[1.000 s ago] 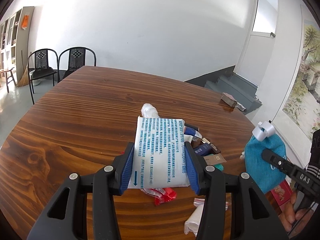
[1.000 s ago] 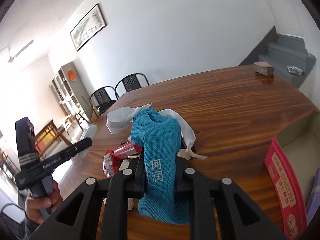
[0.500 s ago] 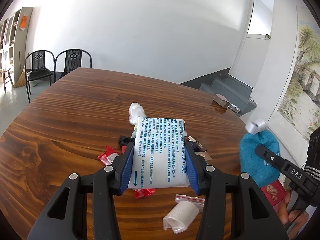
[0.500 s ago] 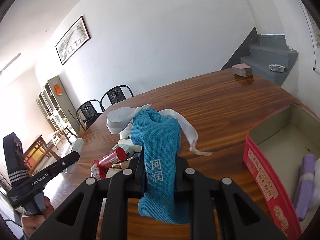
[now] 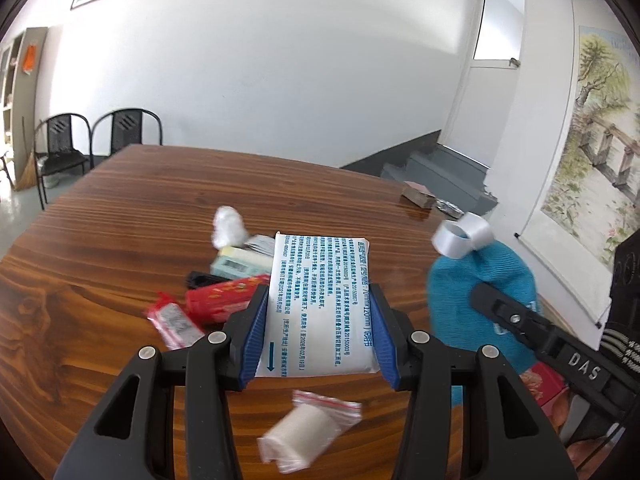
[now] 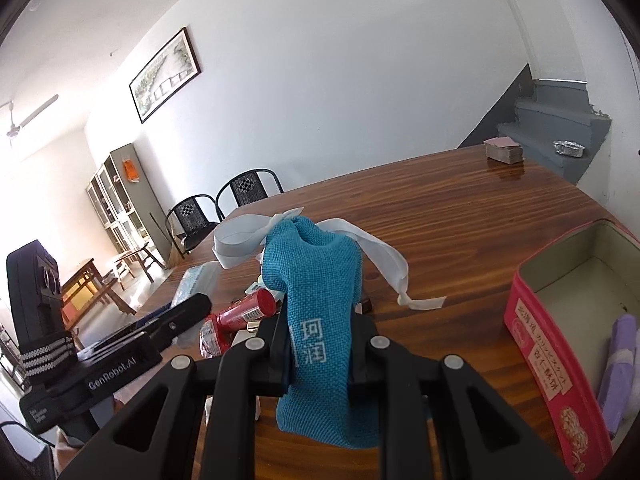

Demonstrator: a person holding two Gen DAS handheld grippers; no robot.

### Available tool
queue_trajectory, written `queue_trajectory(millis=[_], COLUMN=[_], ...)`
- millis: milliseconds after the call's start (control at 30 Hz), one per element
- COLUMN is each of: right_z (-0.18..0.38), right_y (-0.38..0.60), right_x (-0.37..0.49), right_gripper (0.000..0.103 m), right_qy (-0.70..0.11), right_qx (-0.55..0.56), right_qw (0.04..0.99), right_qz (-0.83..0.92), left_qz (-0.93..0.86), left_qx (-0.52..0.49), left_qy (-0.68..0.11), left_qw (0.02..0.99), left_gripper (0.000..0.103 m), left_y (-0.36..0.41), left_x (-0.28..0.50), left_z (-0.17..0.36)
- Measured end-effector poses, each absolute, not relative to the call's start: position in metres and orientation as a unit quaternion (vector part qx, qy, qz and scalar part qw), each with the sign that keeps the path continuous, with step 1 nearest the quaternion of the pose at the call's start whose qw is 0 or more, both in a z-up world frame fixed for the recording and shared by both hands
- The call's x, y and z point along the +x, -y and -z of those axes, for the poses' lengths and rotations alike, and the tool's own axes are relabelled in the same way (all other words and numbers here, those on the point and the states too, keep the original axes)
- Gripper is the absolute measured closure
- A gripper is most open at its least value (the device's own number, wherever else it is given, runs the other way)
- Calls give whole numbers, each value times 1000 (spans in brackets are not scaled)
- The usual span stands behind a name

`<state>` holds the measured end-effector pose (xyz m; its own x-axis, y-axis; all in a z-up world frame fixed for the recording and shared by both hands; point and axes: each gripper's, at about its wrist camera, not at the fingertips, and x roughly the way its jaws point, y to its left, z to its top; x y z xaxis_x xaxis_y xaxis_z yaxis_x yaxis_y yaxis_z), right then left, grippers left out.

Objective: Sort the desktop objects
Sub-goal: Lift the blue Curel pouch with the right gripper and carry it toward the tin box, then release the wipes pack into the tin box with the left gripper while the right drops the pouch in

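While the left gripper [image 5: 318, 322] is pinching a flat white packet [image 5: 320, 304] by its edges, the right gripper [image 6: 318, 350] is squeezing a soft teal pouch [image 6: 316, 300] mid-body. Both are looking light and limp, likely sagging.

A white printed sachet [image 5: 320, 304] is held above the brown wooden table [image 5: 120, 216], left of a teal knitted pouch [image 5: 480, 284], behind a bagged white roll [image 5: 304, 432].

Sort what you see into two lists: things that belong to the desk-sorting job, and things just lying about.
Job: white packet in left claw; teal pouch in right claw; red tin; red tube; bagged roll.

Lying about: chairs; wall painting.
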<state>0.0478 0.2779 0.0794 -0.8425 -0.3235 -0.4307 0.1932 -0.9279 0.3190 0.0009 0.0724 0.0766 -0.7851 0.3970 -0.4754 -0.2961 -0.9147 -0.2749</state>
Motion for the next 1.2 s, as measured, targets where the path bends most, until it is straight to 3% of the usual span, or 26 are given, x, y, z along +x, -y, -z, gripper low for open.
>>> queue_trajectory(millis=[567, 800, 933, 1200], right_z=[-100, -91, -93, -95], right_y=[-405, -426, -432, -439], right_x=[105, 117, 116, 129], right_gripper=[82, 82, 82, 72], right_qy=[147, 132, 156, 155], right_qx=[173, 174, 179, 162], right_qw=[-140, -209, -199, -224], right_qz=[964, 953, 951, 948], left_qz=[-918, -917, -913, -907], left_qx=[-279, -269, -271, -270], left_qy=[74, 61, 52, 39], left_qw=[271, 287, 300, 322], left_gripper=[52, 52, 52, 52], left_y=[-149, -168, -185, -212], left_x=[6, 11, 11, 9], left_z=[-90, -102, -106, -111])
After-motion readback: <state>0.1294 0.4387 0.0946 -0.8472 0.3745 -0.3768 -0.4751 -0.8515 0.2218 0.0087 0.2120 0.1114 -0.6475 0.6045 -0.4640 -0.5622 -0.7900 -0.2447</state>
